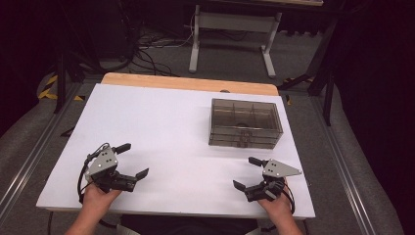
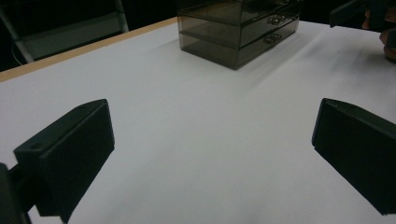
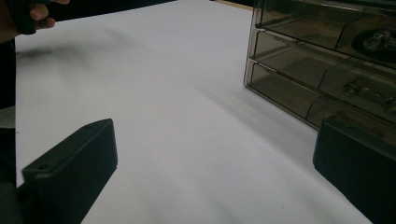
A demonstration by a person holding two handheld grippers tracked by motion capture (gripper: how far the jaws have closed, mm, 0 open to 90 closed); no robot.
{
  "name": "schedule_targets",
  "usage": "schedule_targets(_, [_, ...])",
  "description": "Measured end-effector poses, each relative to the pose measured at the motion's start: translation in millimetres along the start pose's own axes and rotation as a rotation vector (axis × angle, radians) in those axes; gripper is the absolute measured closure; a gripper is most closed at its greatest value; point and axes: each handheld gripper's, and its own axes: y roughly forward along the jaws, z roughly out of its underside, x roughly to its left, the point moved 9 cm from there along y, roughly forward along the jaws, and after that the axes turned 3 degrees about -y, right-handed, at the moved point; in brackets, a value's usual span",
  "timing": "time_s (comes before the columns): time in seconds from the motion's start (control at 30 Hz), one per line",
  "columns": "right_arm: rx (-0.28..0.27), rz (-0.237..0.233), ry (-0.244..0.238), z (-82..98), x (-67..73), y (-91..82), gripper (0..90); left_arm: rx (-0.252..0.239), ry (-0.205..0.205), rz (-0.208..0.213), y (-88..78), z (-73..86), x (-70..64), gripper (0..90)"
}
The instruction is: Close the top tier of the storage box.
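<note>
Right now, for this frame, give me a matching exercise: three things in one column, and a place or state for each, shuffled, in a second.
1. drawer box
2. left hand-held gripper
3. right hand-held gripper

A. open and empty, near the table's front left edge
B. translucent, smoky, on the table's far right part
C. open and empty, in front of the box

Pairs: 1-B, 2-A, 3-C

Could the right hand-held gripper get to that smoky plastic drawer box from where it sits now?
Probably yes. The right hand-held gripper rests on the white table with its jaws wide open and nothing between them. The drawer box stands just beyond it, drawer fronts facing the person, with only bare tabletop between.
</note>
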Motion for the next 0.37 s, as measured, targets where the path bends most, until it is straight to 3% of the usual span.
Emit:
schedule_targets(0.3, [0.018, 0.025, -0.016, 0.1, -2.5, -1.9, 0.5, 0.006, -0.018, 0.007, -0.6, 5.7, -3.3, 0.2])
schedule_targets(0.37, [0.013, 0.028, -0.016, -1.0, -2.0, -2.2, 0.5, 0.009, 0.0, 0.001, -1.1, 5.9, -2.0, 0.2])
